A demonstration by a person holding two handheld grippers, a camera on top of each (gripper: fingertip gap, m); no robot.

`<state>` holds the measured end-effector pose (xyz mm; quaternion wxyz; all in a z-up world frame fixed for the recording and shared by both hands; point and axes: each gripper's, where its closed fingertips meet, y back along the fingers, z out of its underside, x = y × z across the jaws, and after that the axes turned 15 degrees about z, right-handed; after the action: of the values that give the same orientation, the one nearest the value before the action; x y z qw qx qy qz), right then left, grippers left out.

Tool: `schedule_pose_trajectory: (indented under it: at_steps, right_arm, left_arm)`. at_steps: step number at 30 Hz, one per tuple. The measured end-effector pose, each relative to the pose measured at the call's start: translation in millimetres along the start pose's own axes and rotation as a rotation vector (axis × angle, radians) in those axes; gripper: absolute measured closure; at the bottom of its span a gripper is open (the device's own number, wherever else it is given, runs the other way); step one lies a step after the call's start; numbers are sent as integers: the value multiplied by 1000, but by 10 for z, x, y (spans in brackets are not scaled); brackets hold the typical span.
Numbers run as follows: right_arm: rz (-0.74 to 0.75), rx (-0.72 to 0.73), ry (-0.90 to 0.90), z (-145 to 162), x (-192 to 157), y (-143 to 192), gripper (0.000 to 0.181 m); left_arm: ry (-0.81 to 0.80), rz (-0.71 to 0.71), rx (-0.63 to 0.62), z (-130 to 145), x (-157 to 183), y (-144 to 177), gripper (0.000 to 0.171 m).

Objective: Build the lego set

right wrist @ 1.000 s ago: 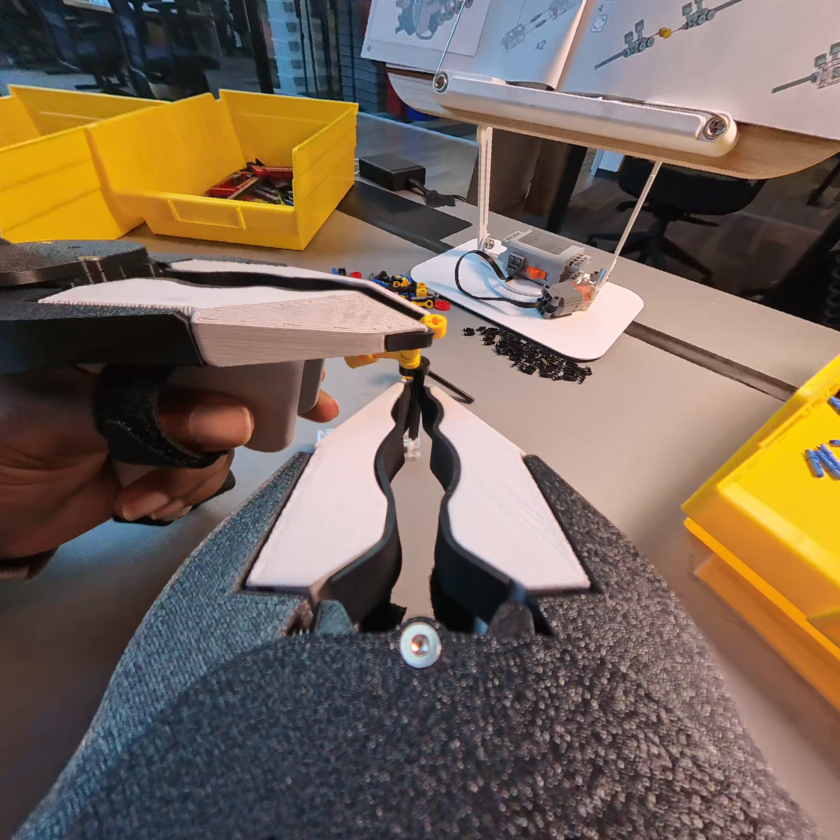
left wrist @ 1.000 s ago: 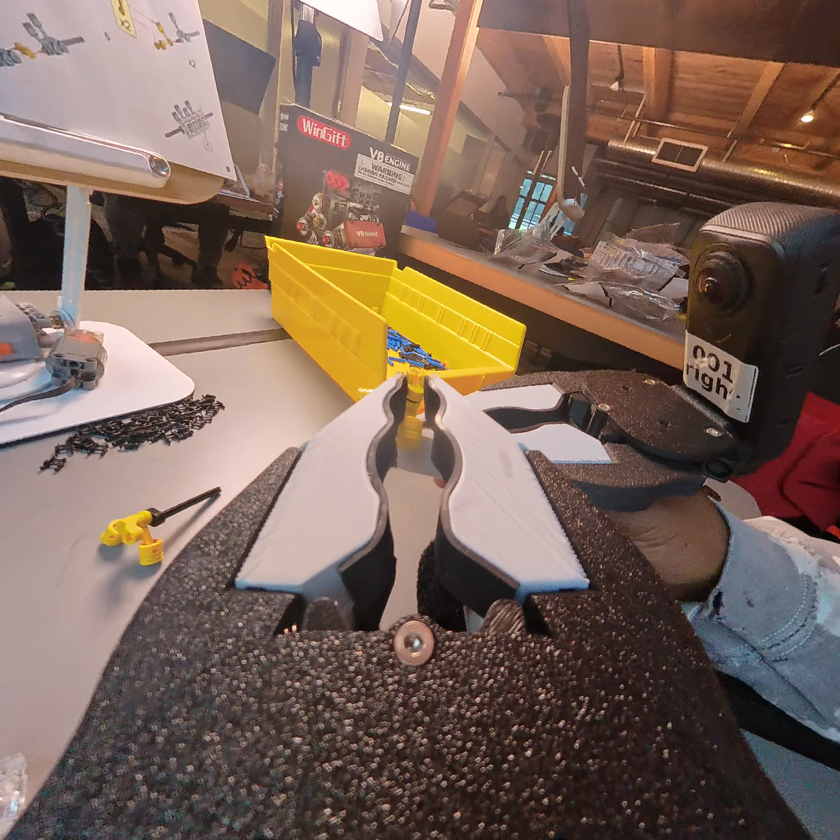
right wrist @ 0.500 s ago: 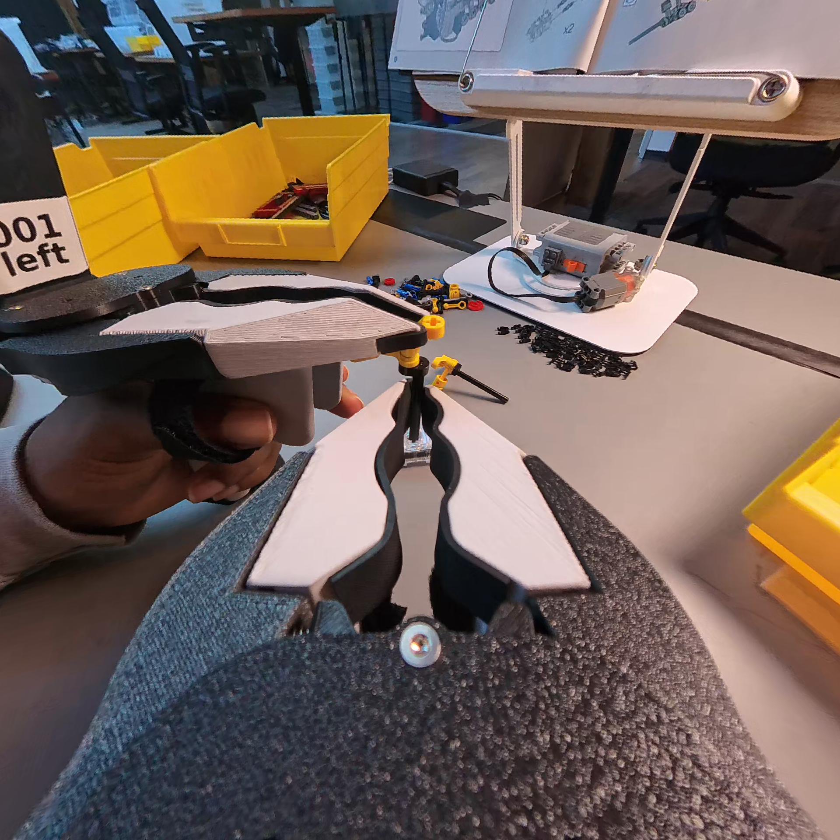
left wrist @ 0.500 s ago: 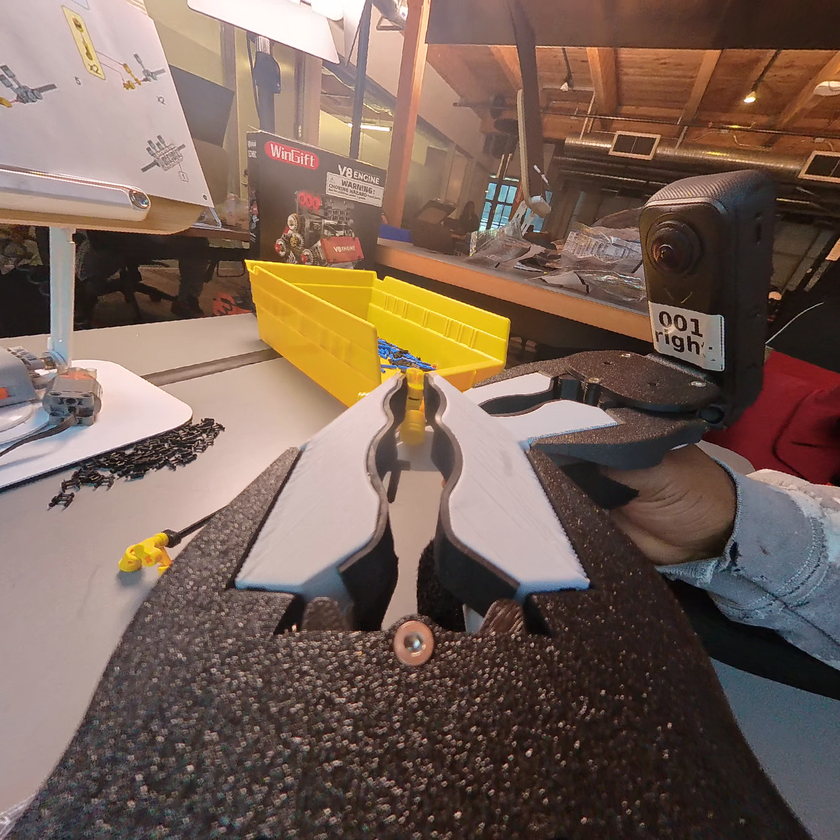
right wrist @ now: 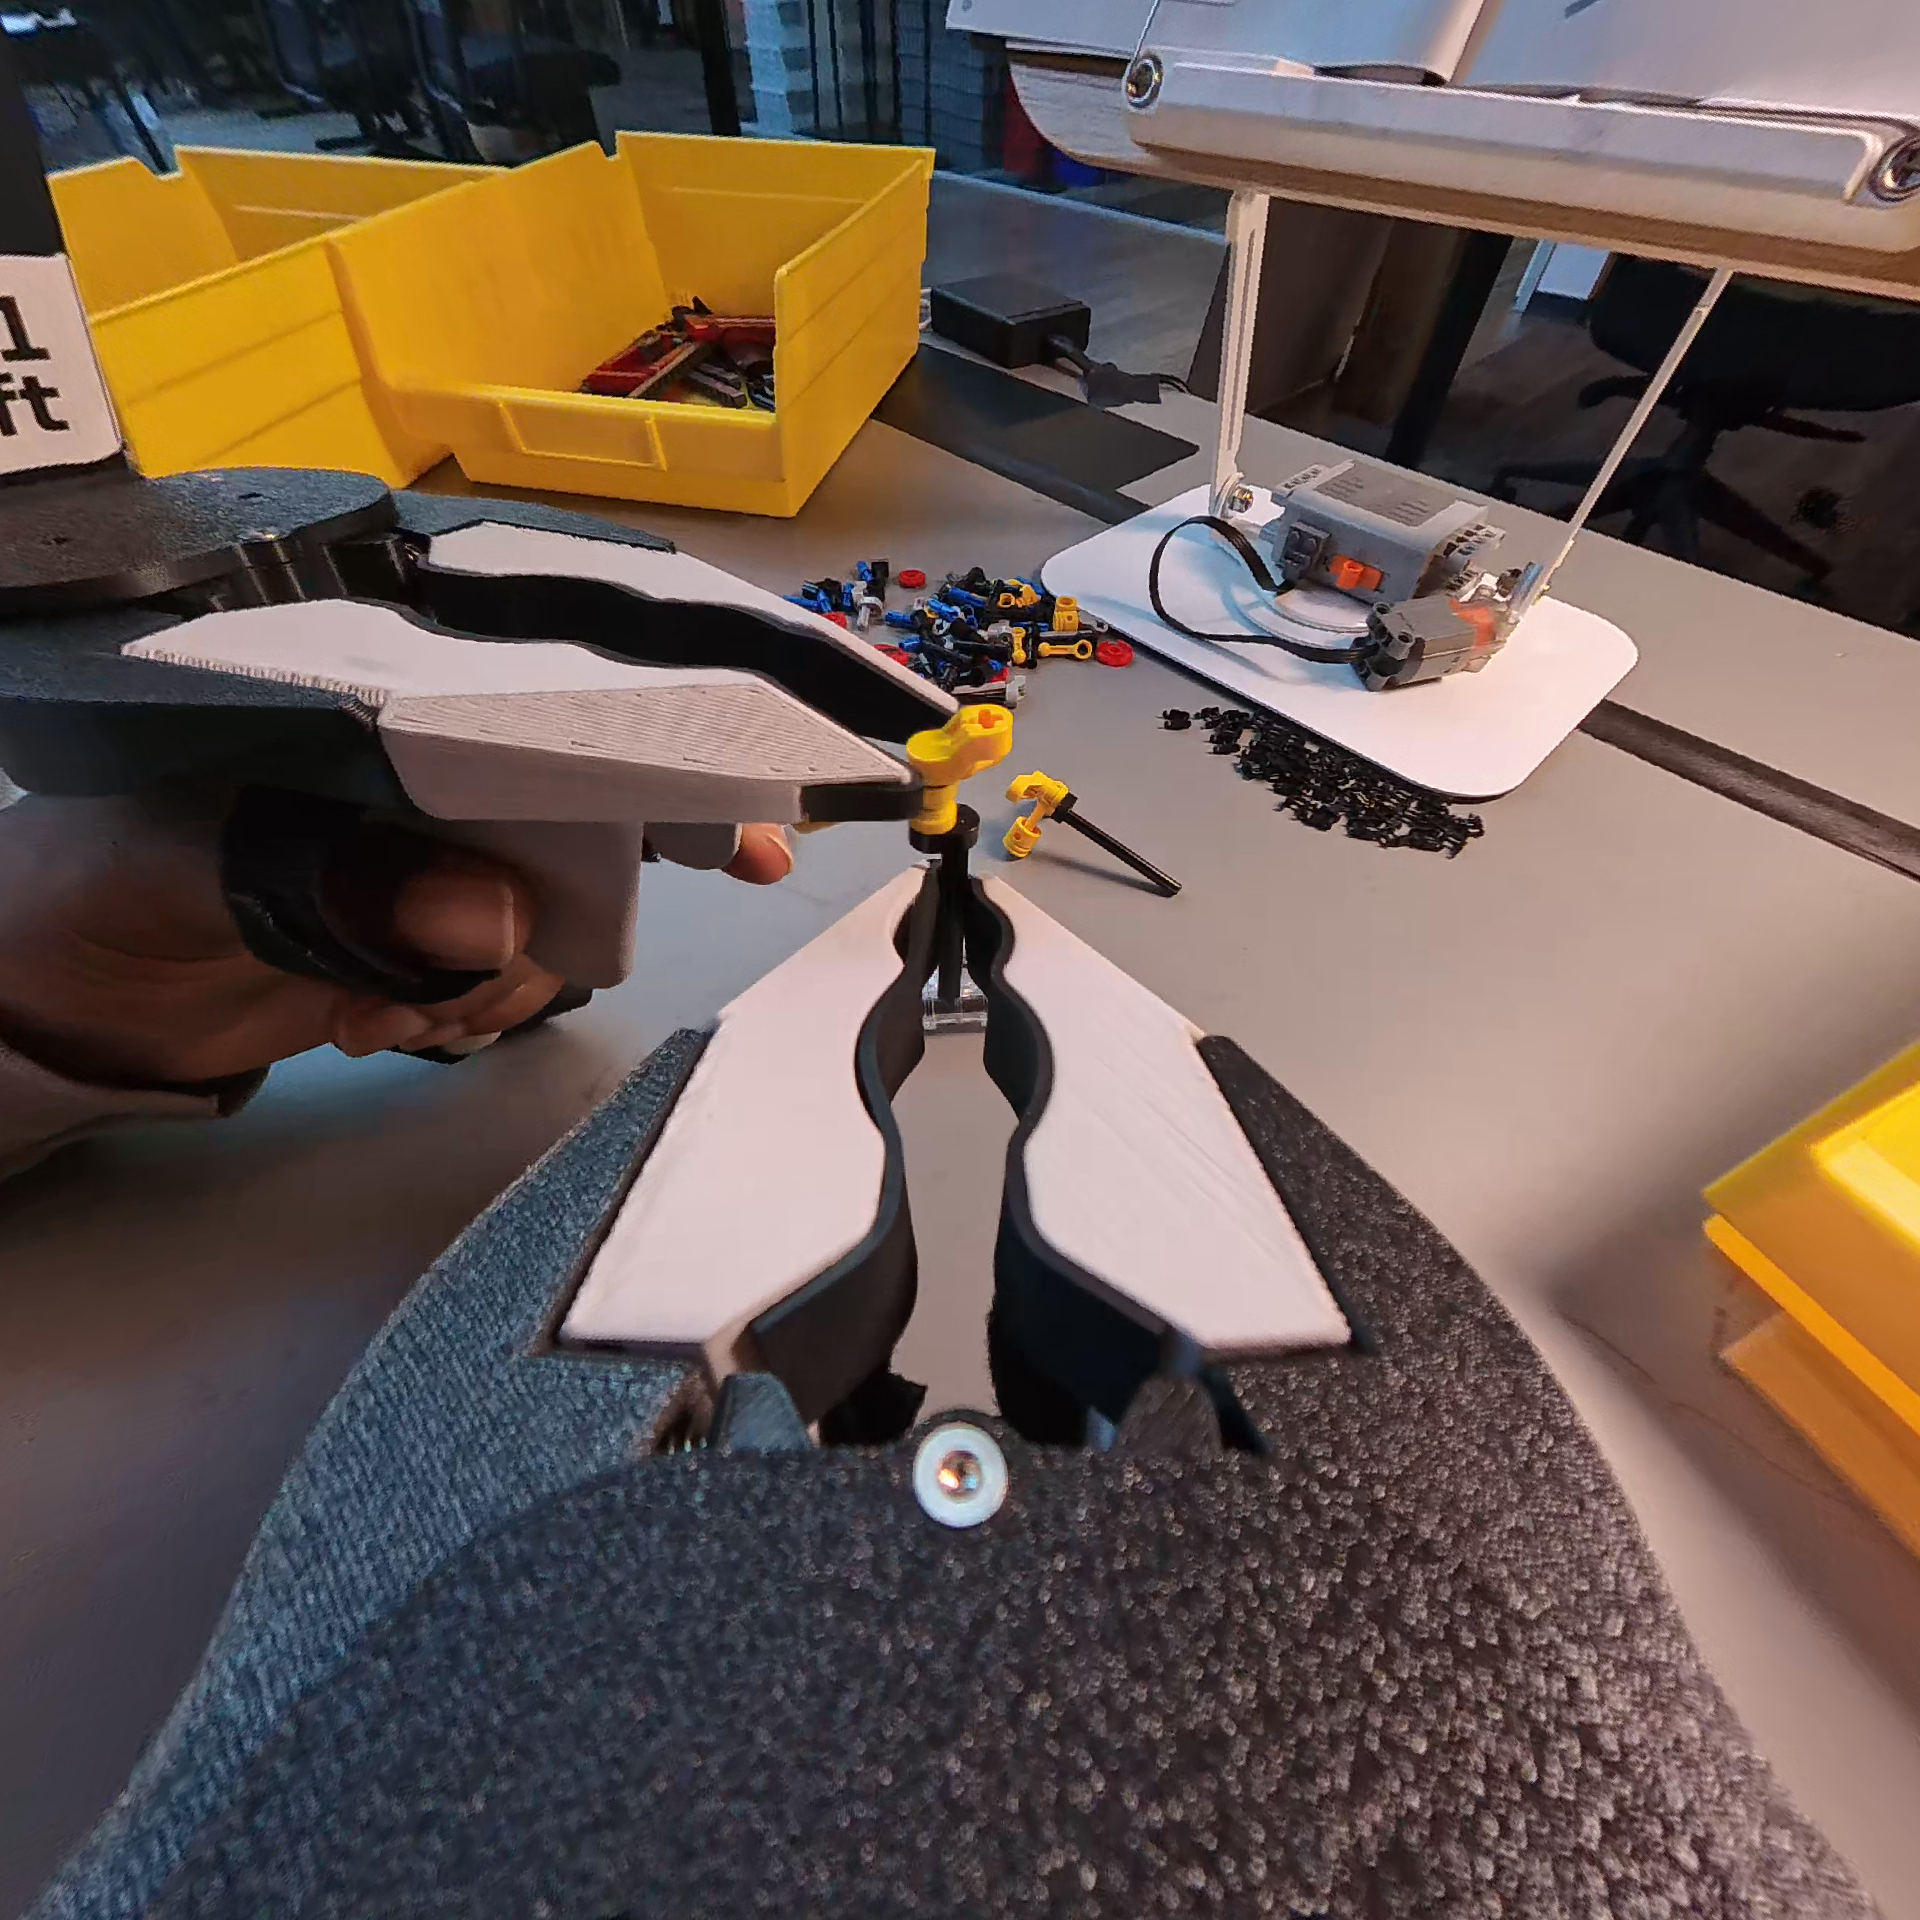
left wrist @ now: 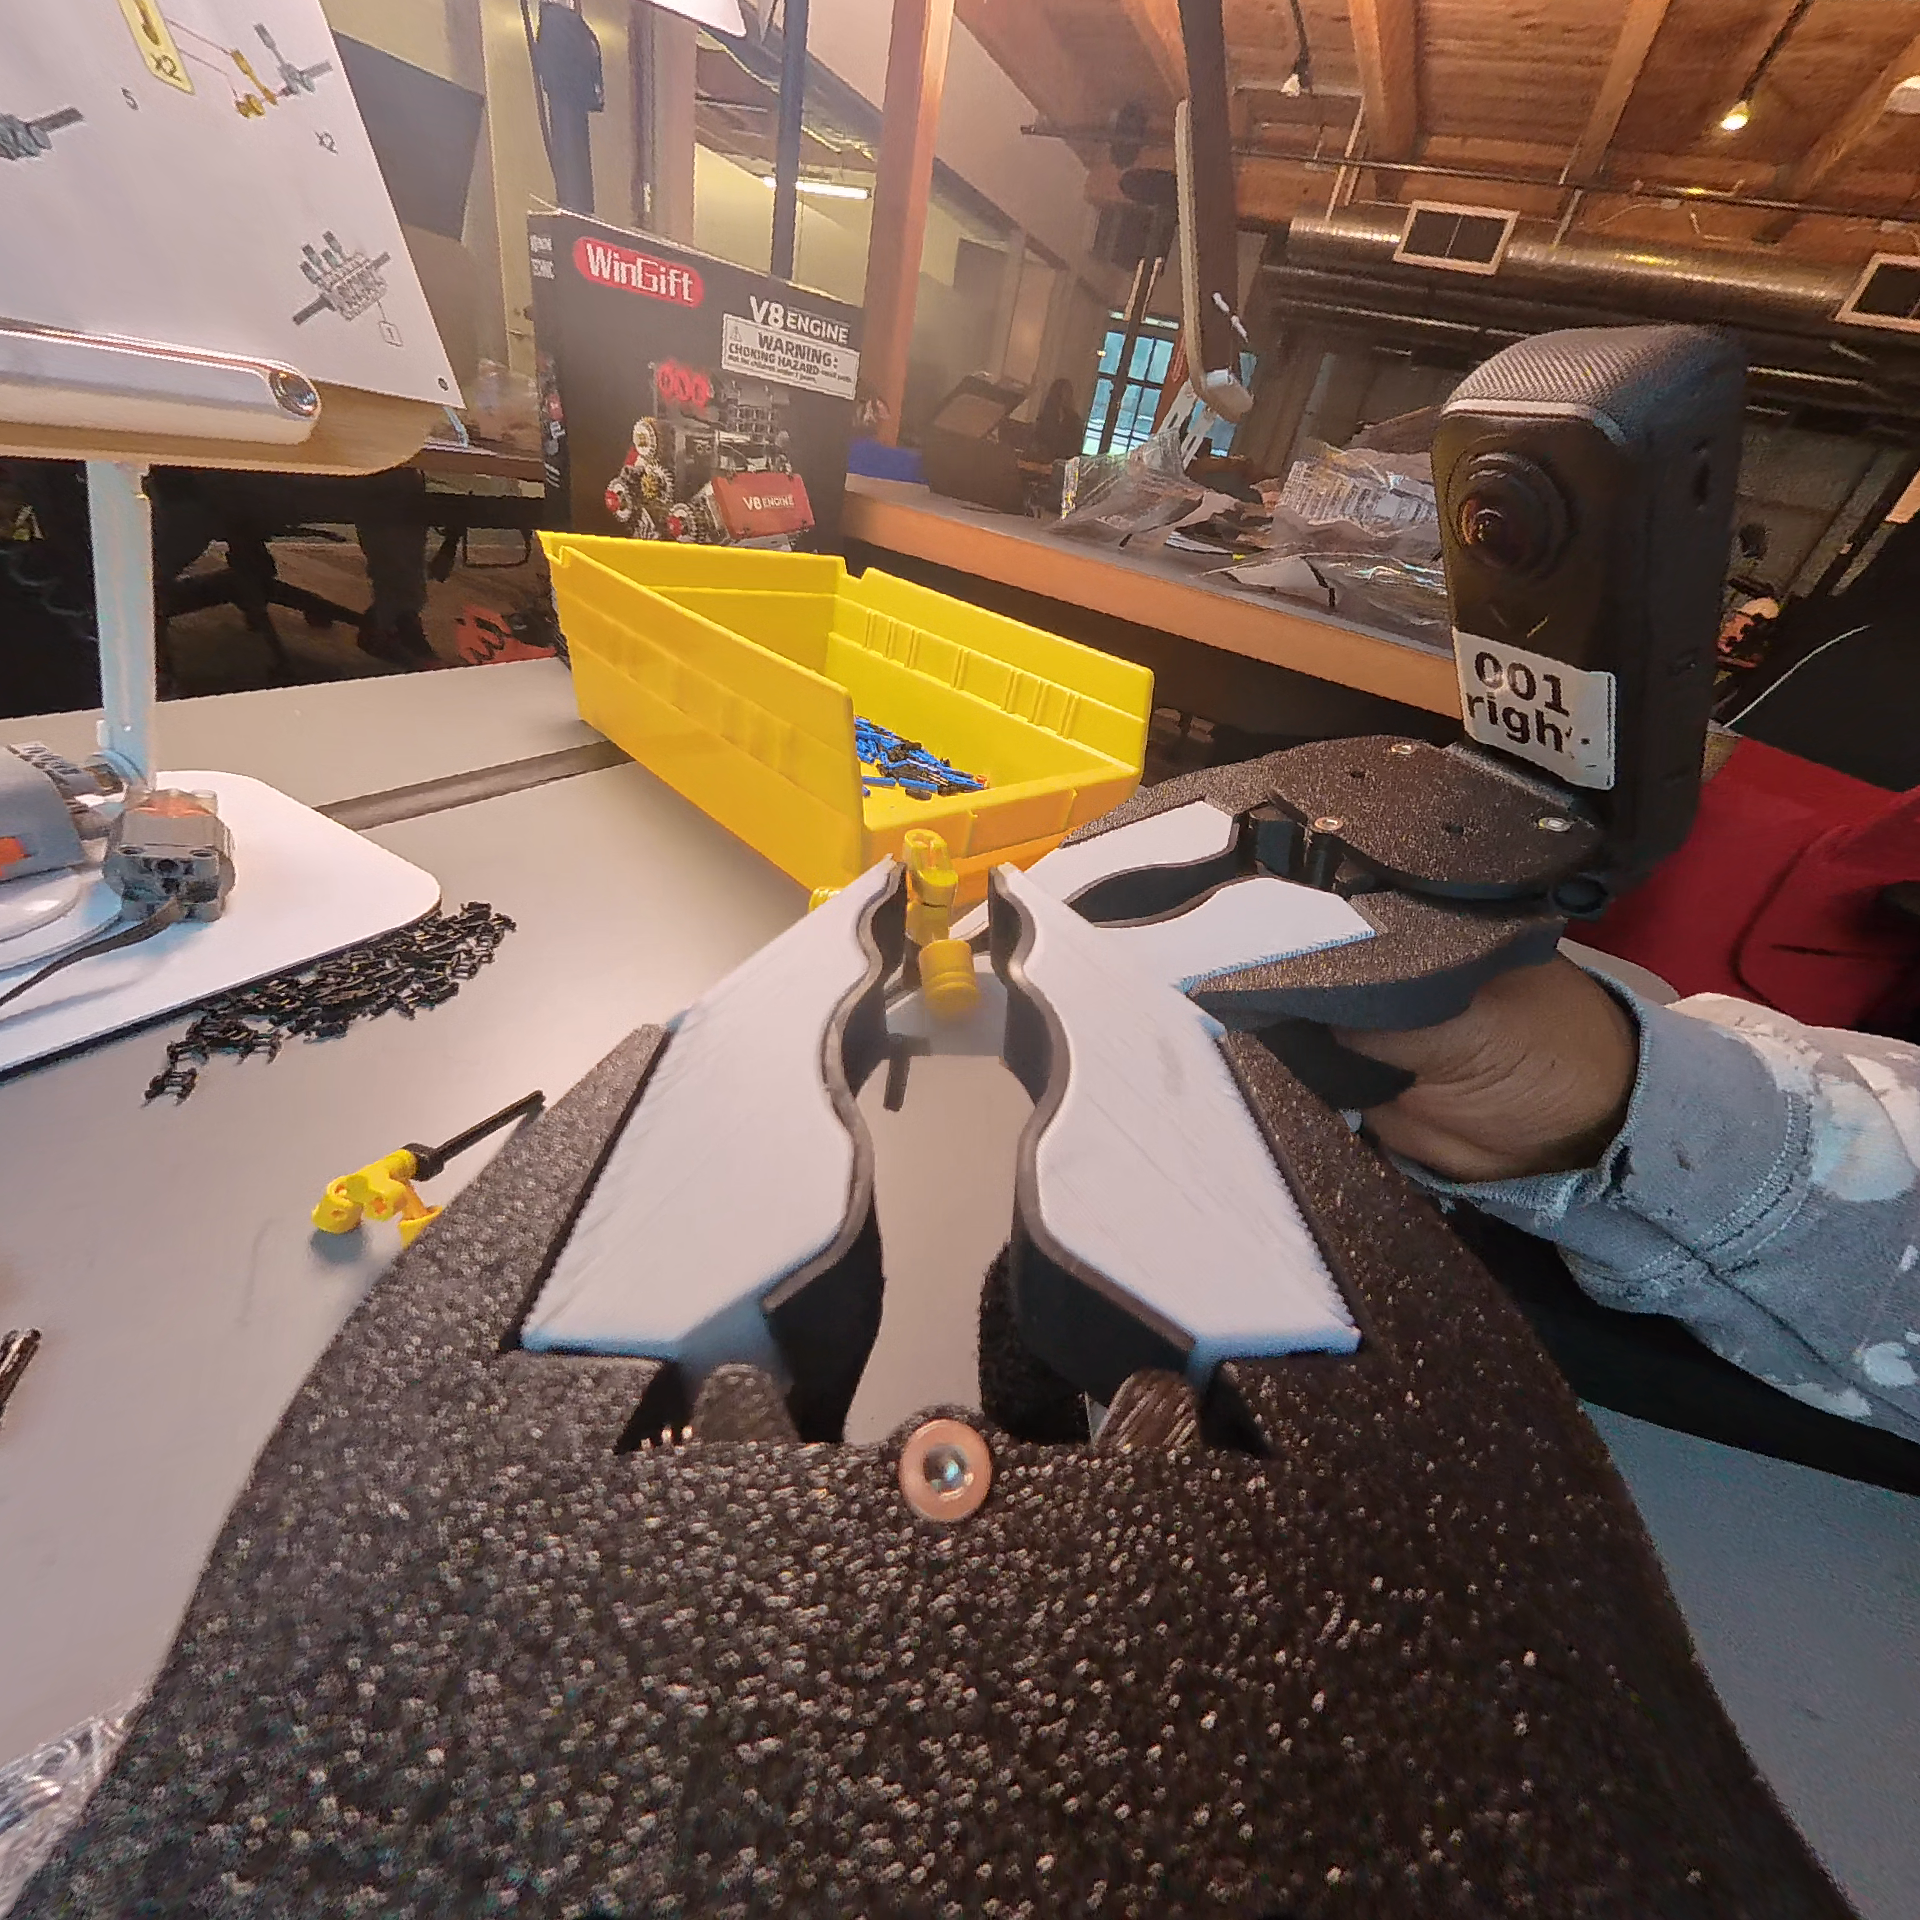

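My right gripper (right wrist: pixel 948 894) is shut on a thin black axle (right wrist: pixel 948 914) and holds it upright above the grey table (right wrist: pixel 1455 1039). A yellow connector (right wrist: pixel 956 753) sits on the axle's top end. My left gripper (left wrist: pixel 943 883) reaches in from the left in the right wrist view (right wrist: pixel 935 758), with its tips on either side of that connector (left wrist: pixel 930 914). Its jaws stand a little apart; the connector touches the left finger, with a gap on the other side. A small clear block (right wrist: pixel 951 1006) lies under the axle.
A second yellow connector on a black axle (right wrist: pixel 1049 816) lies on the table, beside a pile of black pins (right wrist: pixel 1330 769) and mixed small parts (right wrist: pixel 977 623). A white stand base (right wrist: pixel 1507 727) carries a grey motor. Yellow bins (right wrist: pixel 831 312) (left wrist: pixel 727 707) stand behind. Only a small space, under 4 cm, lies between the two pairs of fingers.
My left gripper's jaws have opened slightly around the yellow connector, which they were pinching before. The right gripper still holds the axle upright.
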<state>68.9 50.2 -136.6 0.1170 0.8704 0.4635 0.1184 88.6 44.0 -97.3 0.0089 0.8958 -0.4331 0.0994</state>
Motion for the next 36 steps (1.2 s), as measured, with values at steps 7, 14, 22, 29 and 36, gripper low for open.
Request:
schedule_pose_trajectory:
  at_steps: [7, 14, 22, 29, 36]
  right_arm:
    - [-5, 21, 28, -25, -27, 10, 179]
    - [50, 109, 176, -91, -36, 6, 179]
    - [120, 192, 390, -138, -175, 18, 178]
    - [166, 206, 486, -144, -208, 16, 178]
    - [183, 238, 526, -210, -266, 63, 178]
  left_arm:
    - [46, 14, 26, -105, 6, 152, 155]
    - [516, 136, 134, -97, -46, 356, 136]
    - [801, 256, 205, 51, 58, 312, 123]
    - [830, 285, 218, 101, 48, 343, 128]
    - [840, 381, 290, 48, 102, 404, 129]
